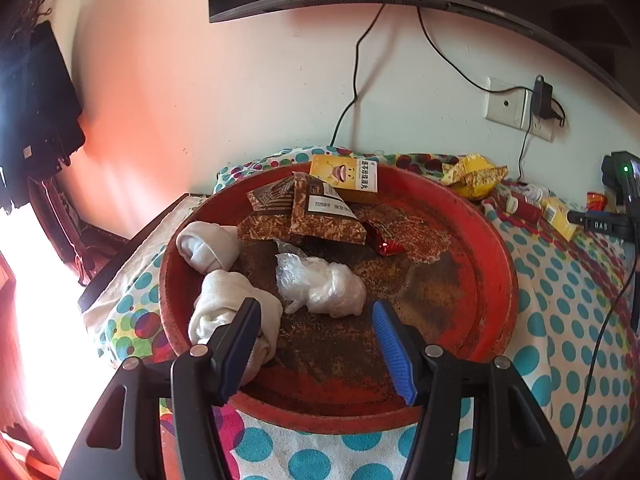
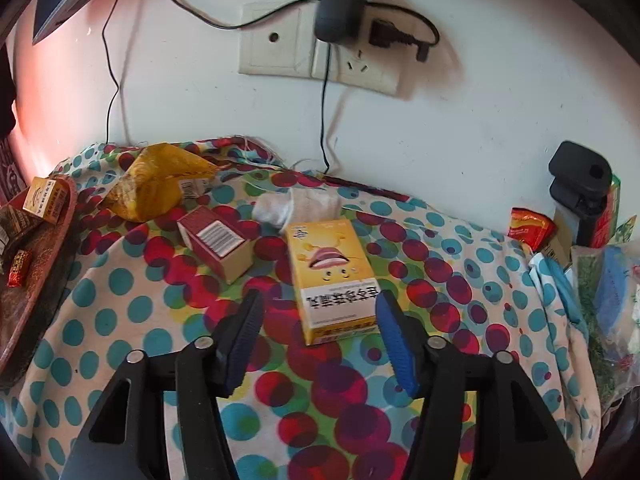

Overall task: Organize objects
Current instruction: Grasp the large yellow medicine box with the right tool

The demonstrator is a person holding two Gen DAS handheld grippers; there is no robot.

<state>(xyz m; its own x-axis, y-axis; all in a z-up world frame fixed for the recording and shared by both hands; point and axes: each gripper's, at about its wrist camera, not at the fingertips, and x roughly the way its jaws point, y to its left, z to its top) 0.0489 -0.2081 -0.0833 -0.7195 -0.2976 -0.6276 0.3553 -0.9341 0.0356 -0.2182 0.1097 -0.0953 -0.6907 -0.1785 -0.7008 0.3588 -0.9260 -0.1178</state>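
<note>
In the left wrist view a worn red round tray (image 1: 472,240) holds two rolled white socks (image 1: 208,248) (image 1: 224,300), a crumpled clear plastic bag (image 1: 320,288), brown packets (image 1: 316,216), a small red sachet (image 1: 386,240) and a yellow box (image 1: 346,178). My left gripper (image 1: 315,303) hangs open over the tray's near side, its left finger (image 1: 244,332) in front of the nearer sock. In the right wrist view my right gripper (image 2: 319,294) is open around the near end of a second yellow box (image 2: 332,276) lying on the dotted cloth. Its pads do not press on the box.
On the cloth (image 2: 120,320) lie a red box with a barcode (image 2: 216,246), a yellow wrapper (image 2: 156,184) and a white sock (image 2: 296,206). The tray's edge (image 2: 52,264) is at the left. Red and green packets (image 2: 530,228) and a black clamp (image 2: 580,184) crowd the right. Cables hang from a wall socket (image 2: 320,52).
</note>
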